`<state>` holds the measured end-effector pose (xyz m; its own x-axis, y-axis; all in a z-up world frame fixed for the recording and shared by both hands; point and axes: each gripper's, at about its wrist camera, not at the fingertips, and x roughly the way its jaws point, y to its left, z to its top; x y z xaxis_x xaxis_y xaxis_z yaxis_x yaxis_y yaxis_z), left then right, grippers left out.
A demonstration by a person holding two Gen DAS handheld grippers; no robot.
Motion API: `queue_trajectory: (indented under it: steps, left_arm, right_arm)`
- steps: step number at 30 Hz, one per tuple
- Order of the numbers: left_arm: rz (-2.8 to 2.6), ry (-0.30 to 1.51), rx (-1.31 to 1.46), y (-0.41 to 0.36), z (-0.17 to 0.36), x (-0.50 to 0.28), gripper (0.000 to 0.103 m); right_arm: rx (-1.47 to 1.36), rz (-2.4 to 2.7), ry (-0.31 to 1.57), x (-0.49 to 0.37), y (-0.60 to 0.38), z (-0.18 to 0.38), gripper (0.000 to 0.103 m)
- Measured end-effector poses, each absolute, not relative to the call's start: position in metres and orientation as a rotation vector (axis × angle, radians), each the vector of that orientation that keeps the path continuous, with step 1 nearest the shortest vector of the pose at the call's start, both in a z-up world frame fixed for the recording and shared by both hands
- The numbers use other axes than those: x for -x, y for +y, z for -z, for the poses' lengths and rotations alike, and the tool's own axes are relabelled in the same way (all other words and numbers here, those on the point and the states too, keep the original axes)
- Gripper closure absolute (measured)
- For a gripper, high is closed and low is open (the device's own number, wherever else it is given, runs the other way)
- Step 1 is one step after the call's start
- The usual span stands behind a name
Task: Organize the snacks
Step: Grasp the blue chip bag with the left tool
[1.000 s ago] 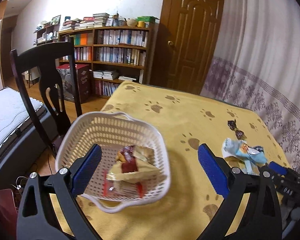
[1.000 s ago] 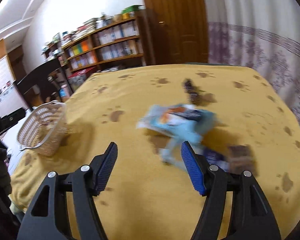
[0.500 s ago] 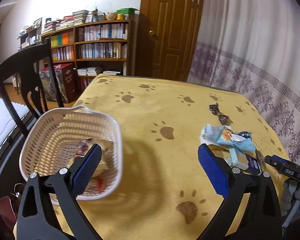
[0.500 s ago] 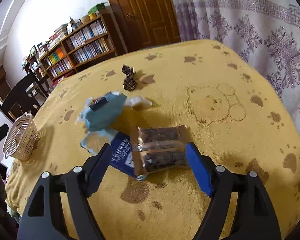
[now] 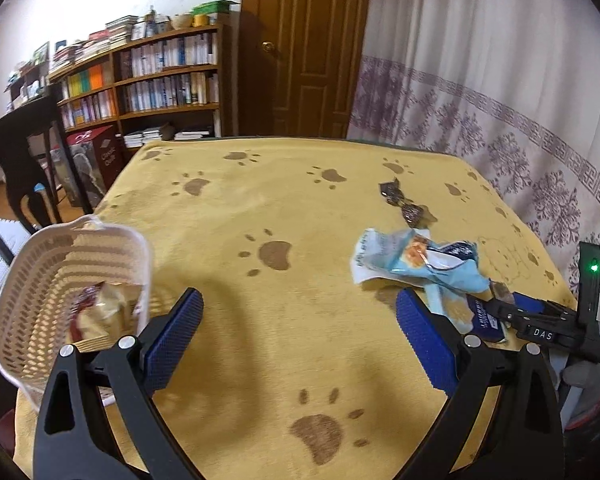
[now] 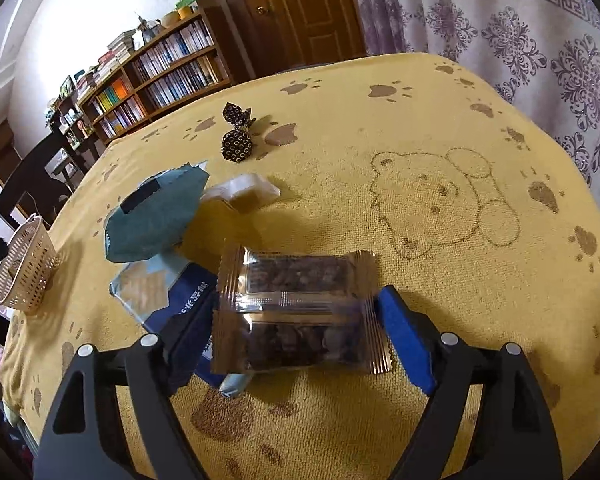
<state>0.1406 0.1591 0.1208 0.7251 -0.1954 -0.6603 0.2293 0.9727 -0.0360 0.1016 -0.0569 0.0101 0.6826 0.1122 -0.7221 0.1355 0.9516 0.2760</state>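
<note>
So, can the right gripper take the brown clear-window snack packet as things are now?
Probably yes. The right gripper is open, with its fingers on either side of the brown snack packet. Nothing lies over the packet; it rests partly on a dark blue packet, which might get pinched too.

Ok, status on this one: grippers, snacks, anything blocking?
Left gripper open, empty. Right gripper astride brown snack pack, closure unclear. Basket part filled. Blue packets crowd alongside.

- "DAS" in white letters on the black body of the right claw (image 5: 516,312), at four o'clock in the left wrist view.
- "Classic" on the dark red box (image 5: 100,156) by the bookshelf, at ten o'clock; its second word is unclear.
- White print on the dark blue packet (image 6: 188,300) is too blurred to read.
</note>
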Motion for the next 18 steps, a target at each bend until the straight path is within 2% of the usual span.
queue_trajectory:
  steps: [1, 3, 6, 18]
  left_arm:
    - [0.241, 0.724, -0.056, 0.154, -0.12, -0.141, 0.005]
    - [0.27, 0.726, -0.073, 0.139, -0.118, -0.144, 0.005]
    - [0.328, 0.728, -0.091, 0.115, -0.115, -0.147, 0.005]
    - [0.513, 0.814, -0.089, 0.03, -0.088, -0.193, 0.005]
  right_arm:
    - [-0.327, 0.01, 0.82, -0.101, -0.058, -0.01, 0.025]
    - [-0.33, 0.019, 0.809, -0.098, -0.059, -0.01, 0.035]
    - [-0.336, 0.019, 0.798, -0.095, -0.059, -0.011, 0.041]
    - [-0.364, 0.023, 0.777, -0.09, -0.061, -0.011, 0.043]
